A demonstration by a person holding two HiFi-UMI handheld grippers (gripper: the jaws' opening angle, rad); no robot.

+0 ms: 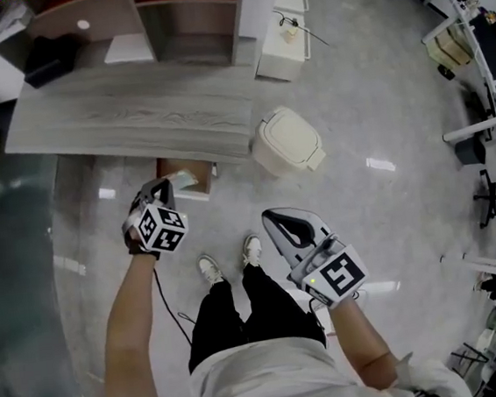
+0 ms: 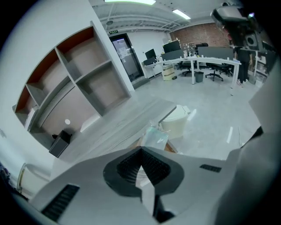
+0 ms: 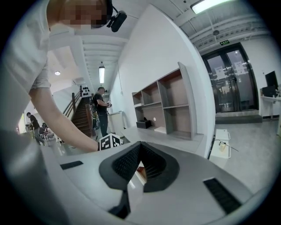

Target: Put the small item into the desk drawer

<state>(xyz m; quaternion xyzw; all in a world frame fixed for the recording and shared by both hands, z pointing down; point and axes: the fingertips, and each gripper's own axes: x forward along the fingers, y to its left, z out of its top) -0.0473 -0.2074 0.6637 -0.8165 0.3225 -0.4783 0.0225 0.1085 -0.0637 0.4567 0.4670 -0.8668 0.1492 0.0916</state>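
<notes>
The small item [image 1: 185, 179], a clear bag with something teal inside [image 2: 154, 135], lies in the open wooden drawer [image 1: 212, 176] under the front edge of the grey desk [image 1: 134, 117]. My left gripper [image 1: 164, 190] hangs just in front of the drawer, pointing down at it. Its jaws [image 2: 141, 150] are shut with nothing between them, and the bag shows just beyond the tips. My right gripper [image 1: 274, 216] is held above the floor to the right. It is shut and empty [image 3: 140, 143], and the left gripper's marker cube [image 3: 110, 141] shows past it.
A white lidded bin [image 1: 288, 141] stands on the floor right of the drawer. A low white cabinet [image 1: 283, 31] sits farther back, and open shelves [image 1: 168, 21] rise behind the desk. A black box [image 1: 50, 57] rests on the desk. The person's feet [image 1: 230, 261] are between the grippers.
</notes>
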